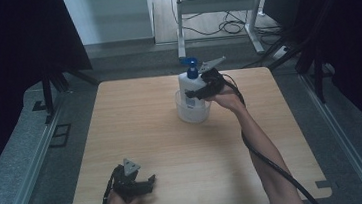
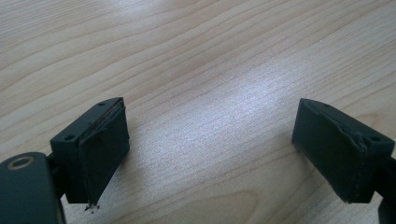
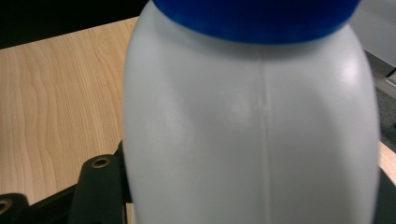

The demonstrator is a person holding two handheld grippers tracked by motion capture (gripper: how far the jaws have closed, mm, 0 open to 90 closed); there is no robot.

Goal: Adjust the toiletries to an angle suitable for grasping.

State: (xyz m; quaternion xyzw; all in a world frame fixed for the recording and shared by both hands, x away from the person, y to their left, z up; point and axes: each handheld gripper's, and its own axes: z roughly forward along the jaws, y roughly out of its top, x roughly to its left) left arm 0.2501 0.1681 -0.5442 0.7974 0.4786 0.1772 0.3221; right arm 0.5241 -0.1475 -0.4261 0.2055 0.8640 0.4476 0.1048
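Note:
A white pump bottle (image 1: 188,83) with a blue pump head (image 1: 191,67) stands in a clear round tub (image 1: 193,111) at the far middle of the wooden table (image 1: 173,148). My right gripper (image 1: 194,93) comes in from the right and is shut on the bottle's body. In the right gripper view the bottle (image 3: 252,130) with its blue collar (image 3: 257,18) sits between the jaws of the right gripper (image 3: 252,200). My left gripper (image 1: 149,181) rests low near the table's front left; in its own view the left gripper (image 2: 210,144) is open over bare wood.
Black curtains hang at both sides. Behind the table stand a white desk frame (image 1: 220,5) and loose cables (image 1: 232,26) on the floor. Metal rails (image 1: 30,172) run along the table's left and right. The right gripper's cable (image 1: 275,165) trails along the forearm.

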